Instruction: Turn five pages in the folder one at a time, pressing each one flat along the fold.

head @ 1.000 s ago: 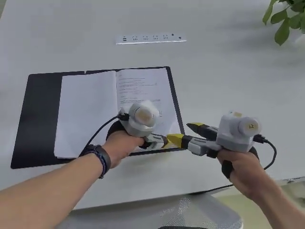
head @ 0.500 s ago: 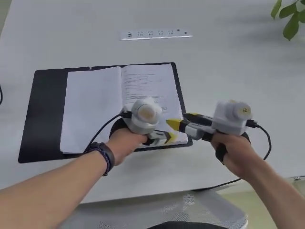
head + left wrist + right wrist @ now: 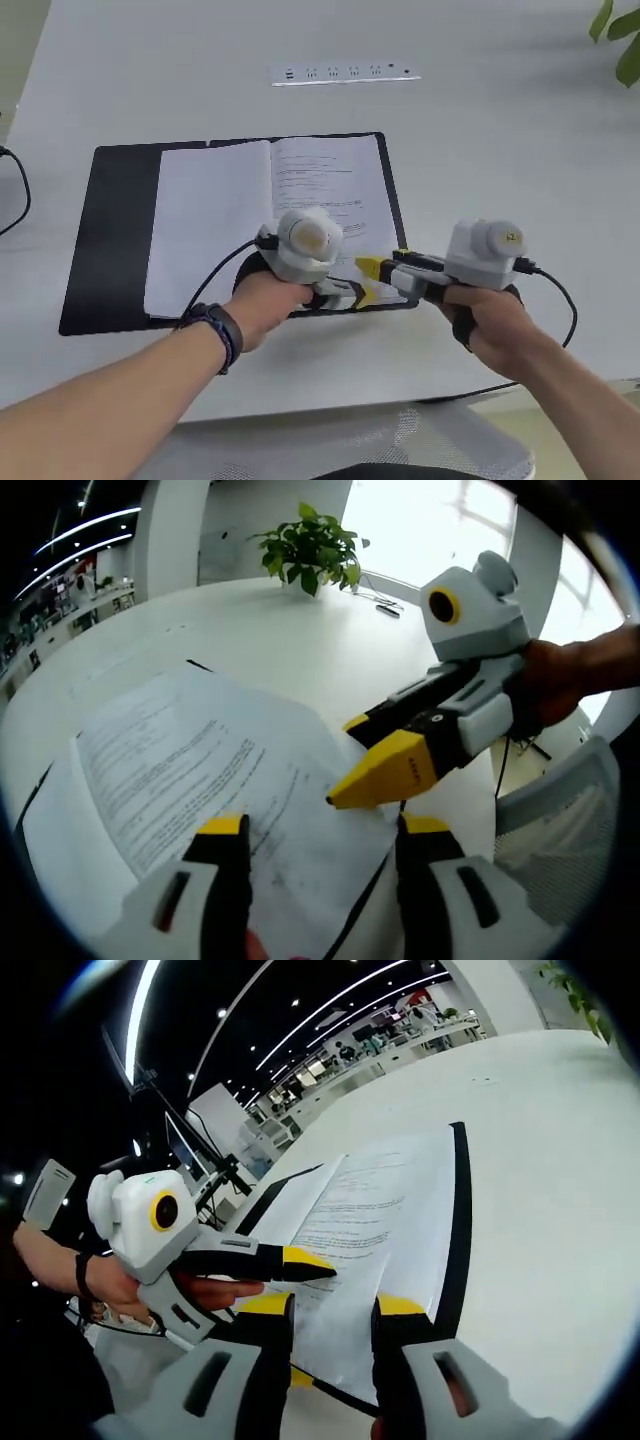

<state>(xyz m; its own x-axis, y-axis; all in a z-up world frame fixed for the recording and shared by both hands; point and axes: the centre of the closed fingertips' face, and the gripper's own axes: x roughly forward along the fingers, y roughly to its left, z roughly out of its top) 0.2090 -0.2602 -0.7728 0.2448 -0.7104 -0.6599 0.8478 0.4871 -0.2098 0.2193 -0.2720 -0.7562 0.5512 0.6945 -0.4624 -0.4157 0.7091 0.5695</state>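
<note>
- The left tongs (image 3: 322,830) are spread wide apart over the near corner of the right page (image 3: 200,750), holding nothing
- The right tongs (image 3: 333,1310) are loose too, with the page's near edge lying in the gap between them
- The page looks thin, light and floppy, so I think it could crease or tear; best to pinch it gently at that free corner
- The black folder (image 3: 110,230) lies open and flat on the white tabletop (image 3: 500,150), and looks stiffer
- The printed lines on the page are too small to read
- Farther off are a power strip (image 3: 345,73) and a leafy plant (image 3: 305,550)
</note>
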